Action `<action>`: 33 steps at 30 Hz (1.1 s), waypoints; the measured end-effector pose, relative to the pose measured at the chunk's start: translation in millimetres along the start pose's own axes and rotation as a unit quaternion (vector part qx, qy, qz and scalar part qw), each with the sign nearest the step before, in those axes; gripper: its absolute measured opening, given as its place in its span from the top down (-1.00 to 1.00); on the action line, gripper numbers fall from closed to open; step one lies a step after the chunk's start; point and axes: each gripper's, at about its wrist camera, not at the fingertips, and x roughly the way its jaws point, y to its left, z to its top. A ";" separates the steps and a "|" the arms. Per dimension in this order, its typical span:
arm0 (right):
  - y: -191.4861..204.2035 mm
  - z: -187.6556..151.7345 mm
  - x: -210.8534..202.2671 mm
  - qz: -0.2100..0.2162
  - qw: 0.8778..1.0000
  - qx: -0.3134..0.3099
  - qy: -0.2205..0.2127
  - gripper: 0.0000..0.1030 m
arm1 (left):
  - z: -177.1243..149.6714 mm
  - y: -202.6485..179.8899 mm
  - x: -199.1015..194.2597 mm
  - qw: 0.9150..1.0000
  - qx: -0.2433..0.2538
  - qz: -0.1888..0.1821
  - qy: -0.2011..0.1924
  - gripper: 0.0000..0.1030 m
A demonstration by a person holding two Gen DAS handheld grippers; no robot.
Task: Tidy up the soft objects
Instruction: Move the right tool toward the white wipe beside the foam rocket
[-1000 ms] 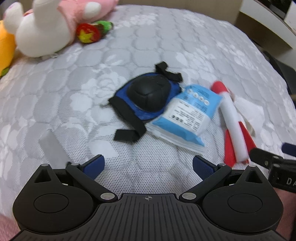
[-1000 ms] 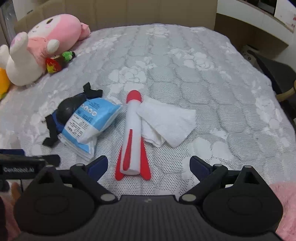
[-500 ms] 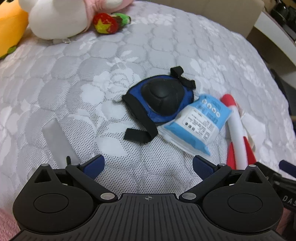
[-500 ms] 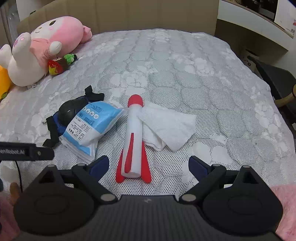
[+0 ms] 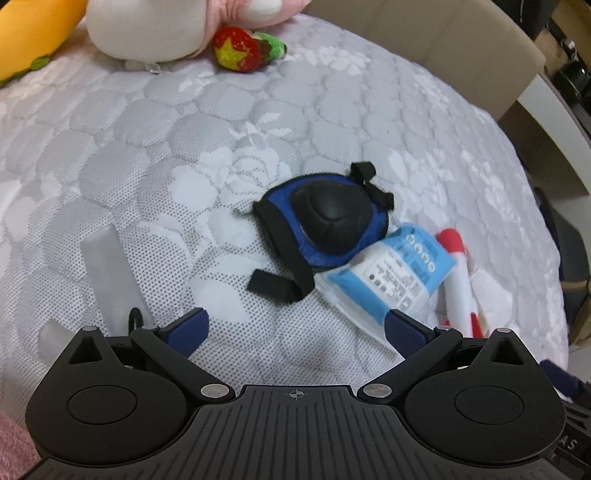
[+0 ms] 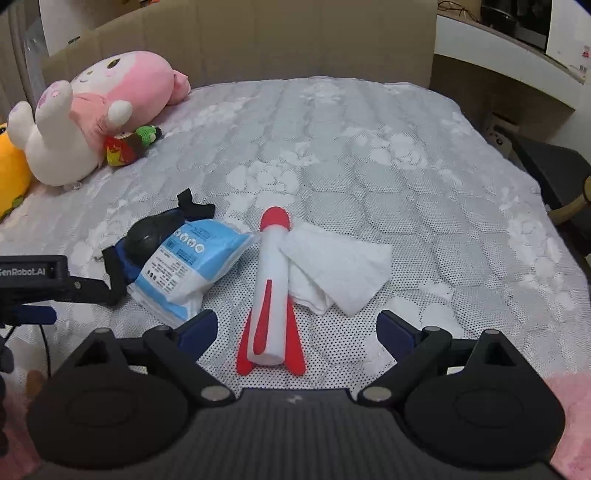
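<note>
A blue and black knee pad [image 5: 325, 227] [image 6: 147, 240] lies mid-bed, partly under a blue-and-white packet [image 5: 395, 277] [image 6: 192, 267]. Right of the packet lies a red and white foam rocket [image 6: 271, 291] [image 5: 458, 280], and a folded white cloth [image 6: 336, 271] rests against it. My left gripper [image 5: 295, 328] hovers open just short of the knee pad, nothing between its fingers. My right gripper [image 6: 297, 328] is open too, straddling the rocket's tail end from above the near edge. The left gripper's body [image 6: 33, 280] shows at the left of the right wrist view.
A pink and white plush rabbit [image 6: 99, 110] [image 5: 177, 26], a yellow plush [image 6: 11, 173] [image 5: 33, 33] and a small red and green strawberry toy [image 6: 125, 146] [image 5: 247, 50] sit at the bed's far left. A beige headboard [image 6: 258, 40] stands behind. A desk [image 6: 509, 51] and dark chair [image 6: 554, 173] stand right.
The left wrist view has shifted left and forward, so the knee pad and packet sit further right in it. The right gripper has tilted up slightly. Both stay open; no object moved.
</note>
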 end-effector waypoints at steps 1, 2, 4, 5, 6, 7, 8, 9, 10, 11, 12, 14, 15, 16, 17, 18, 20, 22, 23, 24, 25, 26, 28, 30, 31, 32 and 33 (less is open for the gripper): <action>-2.6 0.2 -0.1 0.007 1.000 0.004 -0.001 -0.83 | 0.9 -0.1 0.4 1.000 -0.006 0.004 -0.001 -1.00; -5.3 -0.2 0.0 0.012 1.000 0.010 -0.003 -0.83 | 2.1 -0.2 0.9 1.000 -0.013 0.006 -0.002 -1.00; -9.3 -0.1 1.3 0.018 1.000 0.016 -0.002 -0.83 | 3.7 -1.1 0.9 1.000 -0.023 0.002 -0.003 -1.00; -12.2 1.1 1.9 0.025 0.999 0.023 -0.001 -0.83 | 3.8 -1.8 1.2 1.000 -0.024 0.002 -0.004 -1.00; -14.1 1.2 1.5 0.033 0.999 0.029 -0.001 -0.83 | 4.0 -2.5 1.4 1.000 -0.025 0.002 -0.006 -1.00; -13.9 0.8 -0.1 0.036 0.999 0.029 -0.005 -0.83 | 4.2 -3.5 2.5 1.000 -0.024 0.006 -0.005 -1.00; -13.6 0.3 -1.7 0.040 0.999 0.029 -0.009 -0.83 | 4.5 -4.6 3.6 1.000 -0.022 0.011 -0.004 -1.00; -13.3 -0.2 -3.4 0.043 0.999 0.028 -0.013 -0.83 | 4.6 -5.4 4.7 1.000 -0.020 0.016 -0.004 -1.00; -11.6 -1.0 -5.0 0.043 0.999 0.025 -0.017 -0.83 | 4.8 -5.9 5.6 1.000 -0.020 0.021 -0.003 -1.00; -9.8 -2.0 -6.7 0.042 0.999 0.021 -0.022 -0.83 | 5.4 -6.3 6.2 0.999 -0.022 0.024 -0.002 -1.00; -8.1 -3.0 -8.2 0.042 0.999 0.018 -0.027 -0.84 | 5.7 -6.4 6.6 0.999 -0.024 0.026 0.000 -1.00; -5.9 -3.3 -10.0 0.041 0.999 0.011 -0.032 -0.84 | 5.8 -7.5 6.9 0.999 -0.025 0.030 -0.001 -1.00; -6.2 -3.7 -10.5 0.042 0.999 0.010 -0.032 -0.84 | 6.4 -8.3 7.1 0.999 -0.023 0.031 -0.003 -1.00; -7.5 -3.9 -11.0 0.043 0.998 0.014 -0.034 -0.84 | 6.8 -9.2 7.6 0.999 -0.023 0.033 -0.003 -1.00; -9.0 -4.0 -11.6 0.044 0.998 0.019 -0.035 -0.84 | 7.0 -9.5 8.2 0.999 -0.023 0.034 -0.001 -1.00; -10.4 -4.1 -12.2 0.045 0.998 0.023 -0.037 -0.84 | 6.9 -9.6 8.7 0.999 -0.023 0.034 0.001 -1.00; -11.5 -3.7 -11.4 0.053 0.998 0.026 -0.034 -0.84 | 6.2 -9.7 8.6 0.999 -0.022 0.035 -0.001 -1.00; -12.6 -4.6 -11.8 0.052 0.997 0.029 -0.038 -0.84 | 6.1 -9.6 8.5 0.999 -0.022 0.038 -0.002 -1.00; -13.8 -4.2 -12.0 0.054 0.997 0.032 -0.041 -0.85 | 6.0 -9.5 8.4 0.999 -0.022 0.039 -0.003 -1.00; -15.2 -3.8 -12.2 0.056 0.997 0.035 -0.044 -0.84 | 5.6 -9.7 7.2 0.999 -0.023 0.037 -0.005 -1.00; -19.8 -4.5 -12.5 0.061 0.996 0.043 -0.047 -0.84 | 5.4 -10.7 5.9 0.999 -0.021 0.036 -0.009 -1.00; -23.1 -4.9 -12.7 0.066 0.995 0.052 -0.051 -0.84 | 5.5 -14.0 4.3 0.999 -0.014 0.037 -0.013 -1.00; -25.0 -4.0 -12.1 0.068 0.994 0.058 -0.056 -0.84 | 3.4 -22.6 4.6 0.999 0.014 0.050 -0.010 -1.00; -26.7 -3.1 -11.4 0.069 0.994 0.064 -0.062 -0.83 | 0.5 -32.1 6.0 0.997 0.048 0.059 -0.005 -1.00; -26.3 -2.5 -11.2 0.068 0.994 0.063 -0.065 -0.81 | -0.5 -36.6 6.7 0.996 0.065 0.054 -0.003 -1.00; -26.3 -1.9 -11.9 0.067 0.993 0.063 -0.069 -0.76 | -1.5 -41.1 7.3 0.996 0.081 0.048 0.000 -1.00; -27.9 1.3 -15.3 0.064 0.993 0.062 -0.075 -0.71 | -2.5 -45.5 8.0 0.994 0.098 0.042 0.002 -1.00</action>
